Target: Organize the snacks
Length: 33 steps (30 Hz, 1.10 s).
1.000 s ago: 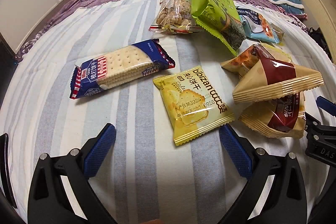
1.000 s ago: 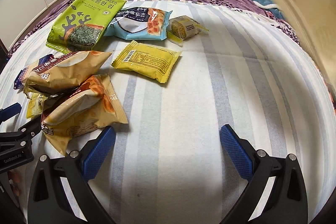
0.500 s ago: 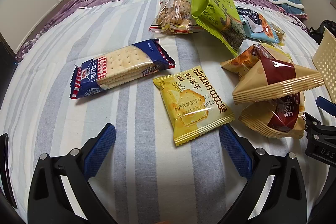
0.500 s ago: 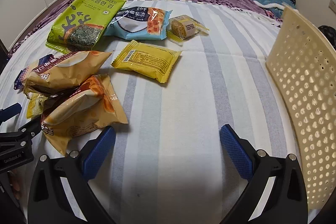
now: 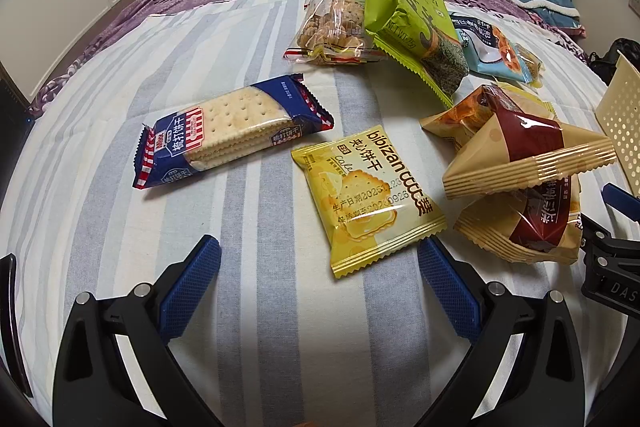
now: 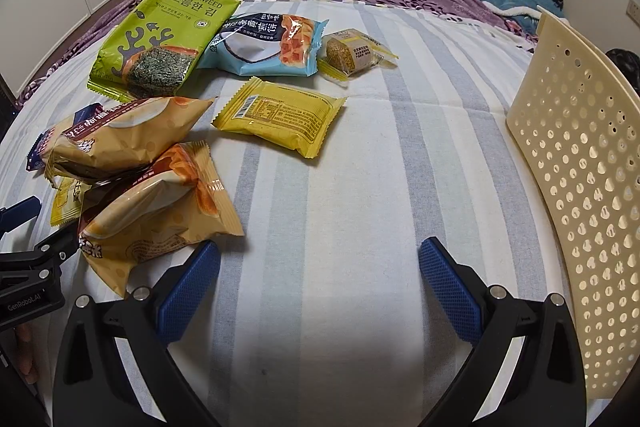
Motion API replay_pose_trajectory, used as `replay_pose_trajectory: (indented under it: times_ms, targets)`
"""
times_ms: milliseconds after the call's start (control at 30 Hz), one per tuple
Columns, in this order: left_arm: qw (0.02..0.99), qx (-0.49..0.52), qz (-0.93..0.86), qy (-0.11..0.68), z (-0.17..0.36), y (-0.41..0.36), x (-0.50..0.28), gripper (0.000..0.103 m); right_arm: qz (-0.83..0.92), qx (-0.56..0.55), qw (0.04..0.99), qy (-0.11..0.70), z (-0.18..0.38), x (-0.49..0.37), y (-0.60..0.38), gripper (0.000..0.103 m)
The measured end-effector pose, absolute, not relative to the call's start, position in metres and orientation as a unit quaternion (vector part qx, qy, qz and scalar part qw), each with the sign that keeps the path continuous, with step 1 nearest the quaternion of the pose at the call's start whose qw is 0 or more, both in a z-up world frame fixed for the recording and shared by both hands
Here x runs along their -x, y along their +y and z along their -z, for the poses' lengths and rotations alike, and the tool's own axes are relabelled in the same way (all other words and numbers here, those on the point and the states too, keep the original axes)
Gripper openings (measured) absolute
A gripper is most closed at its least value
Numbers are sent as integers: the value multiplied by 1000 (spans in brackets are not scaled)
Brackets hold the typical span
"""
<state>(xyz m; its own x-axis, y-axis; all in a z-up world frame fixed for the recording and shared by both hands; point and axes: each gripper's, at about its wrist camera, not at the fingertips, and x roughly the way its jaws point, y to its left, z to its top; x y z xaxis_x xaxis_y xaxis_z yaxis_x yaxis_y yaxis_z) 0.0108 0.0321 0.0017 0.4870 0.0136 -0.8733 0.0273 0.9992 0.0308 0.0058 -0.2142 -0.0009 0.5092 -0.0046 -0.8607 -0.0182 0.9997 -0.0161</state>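
The striped bed sheet (image 6: 360, 187) carries the whole scatter of snacks; none has yet been placed in the cream perforated basket (image 6: 580, 187), which stands at the right edge, well apart from the packets.

Largest packet is the green seaweed bag (image 6: 160, 39), far left in the right wrist view, with the pale blue packet (image 6: 264, 47) touching its right side. Two tan chip bags (image 6: 132, 179) lie one on the other, just beside the left finger of the right gripper (image 6: 320, 279). The blue soda cracker pack (image 5: 232, 131) lies alone on the left side. The yellow biscuit packet (image 5: 368, 203) lies flat just ahead of the left gripper (image 5: 320, 279), its near corner close to that gripper's right finger. A clear bag of small biscuits (image 5: 336, 27), a second yellow packet (image 6: 280, 115) and a small wrapped bar (image 6: 352, 53) complete the count.

Both grippers stand wide and carry nothing.

Assessment: the task is at its start and the first pick is in hand. The chip bags are puffed and slippery; a grip across the crimped seam should hold better than one across the belly. Flat packets sit tight on soft bedding, so a finger should be slid under an edge. Light closure is advised, as the crackers are liable to break.
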Motion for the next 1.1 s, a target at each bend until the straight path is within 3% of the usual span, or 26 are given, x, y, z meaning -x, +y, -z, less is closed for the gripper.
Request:
replay_pose_trajectory:
  times_ms: [1100]
  targets:
    - [862,-24,2,506,-2,30,-10,101,-2,9,868,496,3,-7,-214,98]
